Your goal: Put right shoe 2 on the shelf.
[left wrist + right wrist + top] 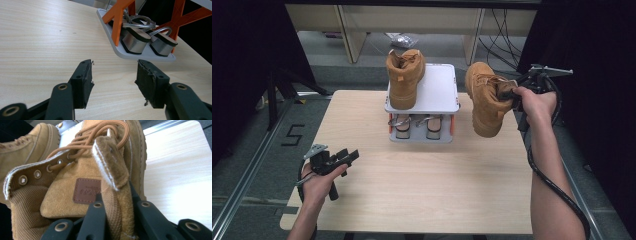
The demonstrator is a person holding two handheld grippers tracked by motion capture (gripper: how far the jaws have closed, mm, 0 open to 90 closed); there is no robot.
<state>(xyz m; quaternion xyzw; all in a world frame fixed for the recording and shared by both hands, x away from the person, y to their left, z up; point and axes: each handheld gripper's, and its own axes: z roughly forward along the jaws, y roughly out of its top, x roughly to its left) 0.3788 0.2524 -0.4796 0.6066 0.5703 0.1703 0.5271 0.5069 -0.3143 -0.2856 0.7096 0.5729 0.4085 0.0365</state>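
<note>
Clamping the boot (486, 100), the right gripper (515, 93) hangs raised.

Hand-held gripper (113, 82), jaws apart above the table (37, 37), near sandals (147, 41) on rack (120, 51).

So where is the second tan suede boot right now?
In the high view, the second tan suede lace-up boot hangs in the air at the right, clamped at its collar by the right claw, just right of the white two-tier shoe rack.
</note>
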